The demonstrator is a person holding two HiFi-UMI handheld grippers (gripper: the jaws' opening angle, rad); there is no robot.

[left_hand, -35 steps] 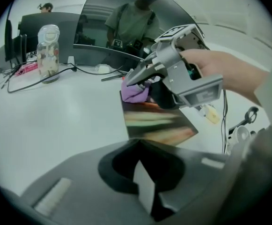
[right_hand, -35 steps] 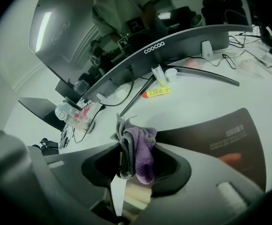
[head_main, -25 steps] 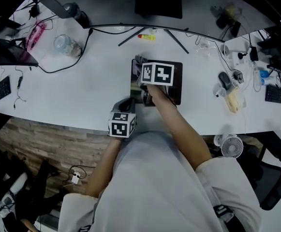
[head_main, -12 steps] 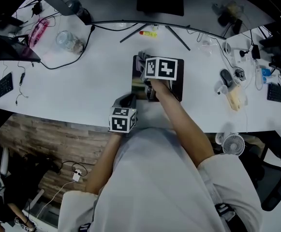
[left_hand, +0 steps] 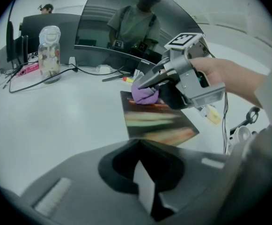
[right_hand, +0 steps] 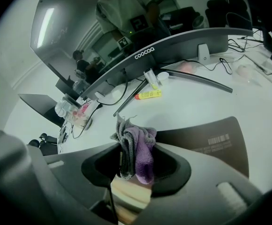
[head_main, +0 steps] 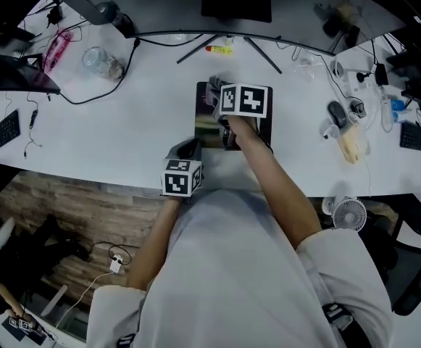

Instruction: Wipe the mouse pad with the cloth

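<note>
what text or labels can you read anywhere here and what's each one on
"coocaa": brand on the lower bezel of the monitor.
Barcode sticker on the mouse pad: the bars show, but any digits are too small to read.
Yellow tube on the desk: it carries print, but it is too blurred to read.
Nothing else is legible in any view.

Light grey short-sleeved shirt (head_main: pixel 246 267). Left tool (head_main: pixel 190 148), right tool (head_main: pixel 216 96): dark grey bodies, white cubes with black square markers.
</note>
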